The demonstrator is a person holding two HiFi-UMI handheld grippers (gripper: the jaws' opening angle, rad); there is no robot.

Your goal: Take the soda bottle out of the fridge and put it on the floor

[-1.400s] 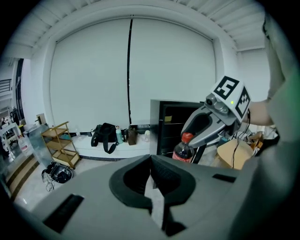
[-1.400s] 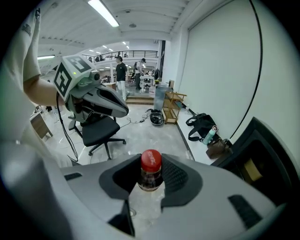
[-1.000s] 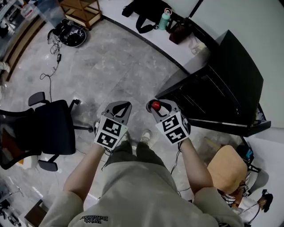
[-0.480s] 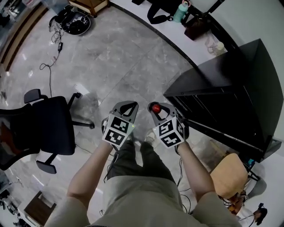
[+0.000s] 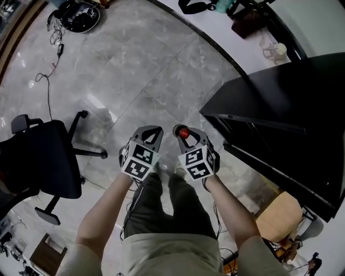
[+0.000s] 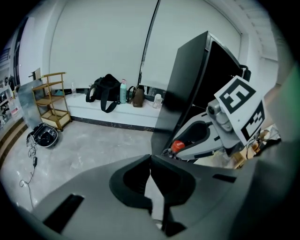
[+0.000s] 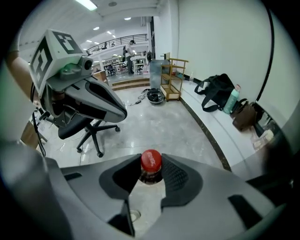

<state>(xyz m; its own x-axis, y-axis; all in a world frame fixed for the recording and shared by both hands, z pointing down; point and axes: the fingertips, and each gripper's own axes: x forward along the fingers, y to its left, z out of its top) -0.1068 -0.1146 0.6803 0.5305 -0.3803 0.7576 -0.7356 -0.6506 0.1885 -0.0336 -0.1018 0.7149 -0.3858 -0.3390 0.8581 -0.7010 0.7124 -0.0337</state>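
My right gripper (image 5: 182, 132) is shut on the neck of the soda bottle (image 7: 151, 167), just under its red cap (image 5: 184, 133). The bottle's body is hidden below the jaws. It hangs above the grey marble floor (image 5: 135, 70), left of the black fridge (image 5: 285, 124). In the left gripper view the right gripper (image 6: 174, 147) shows with the red cap beside the fridge (image 6: 190, 84). My left gripper (image 5: 150, 132) is shut with nothing in it, close beside the right one. In its own view the left gripper (image 6: 150, 161) has its tips touching.
A black office chair (image 5: 38, 161) stands at the left. A wooden stool (image 5: 277, 215) is at the lower right behind the fridge. Cables (image 5: 48, 70) and a round device (image 5: 78, 13) lie far left. Bags (image 7: 215, 96) and a bottle sit on the white ledge by the wall.
The view has shifted: the fridge now fills more of the right side and the chair sits lower left. Both grippers stay side by side, the right still gripping the bottle.
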